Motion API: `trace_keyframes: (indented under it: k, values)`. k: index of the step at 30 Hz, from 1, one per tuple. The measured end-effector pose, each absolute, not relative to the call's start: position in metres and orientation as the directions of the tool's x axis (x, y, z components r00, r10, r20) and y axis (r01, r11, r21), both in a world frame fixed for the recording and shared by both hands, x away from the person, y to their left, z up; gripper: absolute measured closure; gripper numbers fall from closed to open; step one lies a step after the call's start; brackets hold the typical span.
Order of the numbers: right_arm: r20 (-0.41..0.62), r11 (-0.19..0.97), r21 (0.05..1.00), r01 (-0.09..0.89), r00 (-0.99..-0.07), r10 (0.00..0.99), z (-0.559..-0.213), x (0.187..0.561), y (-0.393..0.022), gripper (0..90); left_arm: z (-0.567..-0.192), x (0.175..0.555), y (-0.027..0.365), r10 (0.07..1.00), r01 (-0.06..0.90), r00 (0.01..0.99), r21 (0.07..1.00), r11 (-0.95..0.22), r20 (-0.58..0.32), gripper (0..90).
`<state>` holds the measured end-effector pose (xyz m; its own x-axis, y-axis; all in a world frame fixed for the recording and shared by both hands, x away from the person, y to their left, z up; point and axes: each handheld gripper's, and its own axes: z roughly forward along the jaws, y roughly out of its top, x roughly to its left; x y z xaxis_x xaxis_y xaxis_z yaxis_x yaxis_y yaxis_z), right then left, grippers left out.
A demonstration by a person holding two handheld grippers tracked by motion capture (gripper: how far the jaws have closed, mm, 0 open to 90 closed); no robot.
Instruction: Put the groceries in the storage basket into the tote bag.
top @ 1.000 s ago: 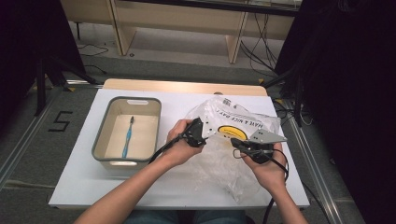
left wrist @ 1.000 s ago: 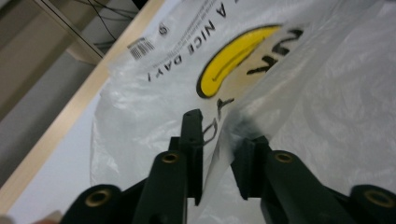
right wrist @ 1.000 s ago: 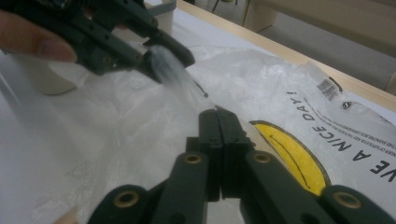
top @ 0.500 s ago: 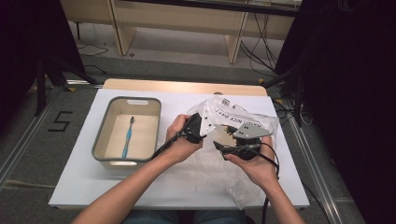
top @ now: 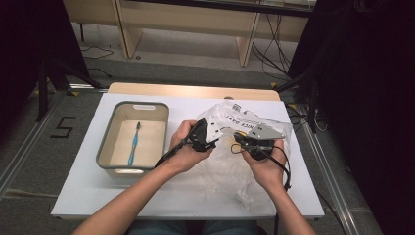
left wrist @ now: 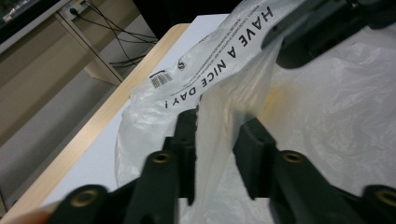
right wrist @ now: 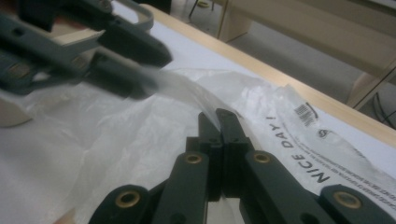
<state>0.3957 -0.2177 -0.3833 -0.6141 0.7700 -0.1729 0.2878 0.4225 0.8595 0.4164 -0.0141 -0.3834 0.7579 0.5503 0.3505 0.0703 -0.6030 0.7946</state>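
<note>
A crumpled clear plastic bag [top: 244,169] printed "HAVE A NICE DAY!" lies on the white table [top: 93,196]. In the left gripper view, my left gripper [left wrist: 218,122] has just been opening. Its jaws stand apart around a raised fold of the bag [left wrist: 327,93], and the pads are not pressing on it. In the high view this left gripper [top: 213,133] sits at the bag's left edge. My right gripper [right wrist: 219,116] is shut, pinching a thin strip of the bag's film [right wrist: 116,126]. The right gripper [top: 238,139] faces the left one closely over the bag.
A grey bin [top: 105,147] holding a blue toothbrush [top: 133,144] stands on the table left of the bag. The table's wooden far edge [top: 195,90] runs behind the bag. Floor, cables and wooden furniture lie beyond.
The right gripper has shifted a little farther from the person and toward the left gripper, its grey top plate turning. The left hand has stayed in place at the bag.
</note>
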Motion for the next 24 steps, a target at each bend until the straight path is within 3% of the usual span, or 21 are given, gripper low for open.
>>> trace_keyframes:
  k: [5,8,17,24]
  values:
    - [-0.184,0.403,0.876,0.266,-0.588,0.787,-0.379,0.395,-0.219,90.0,-0.382,0.410,-0.006,0.575,0.102,0.755,0.810,-0.578,0.315,45.6]
    - [-0.193,0.385,0.891,0.240,-0.567,0.800,-0.372,0.394,-0.220,90.0,-0.377,0.401,0.007,0.606,0.127,0.746,0.834,-0.537,0.277,37.9]
    - [-0.196,0.376,0.898,0.229,-0.557,0.807,-0.370,0.395,-0.217,90.0,-0.367,0.390,0.043,0.639,0.171,0.738,0.858,-0.485,0.214,27.2]
    - [-0.184,0.364,0.902,0.233,-0.554,0.812,-0.370,0.395,-0.218,90.0,-0.369,0.385,0.070,0.667,0.211,0.722,0.861,-0.463,0.182,24.4]
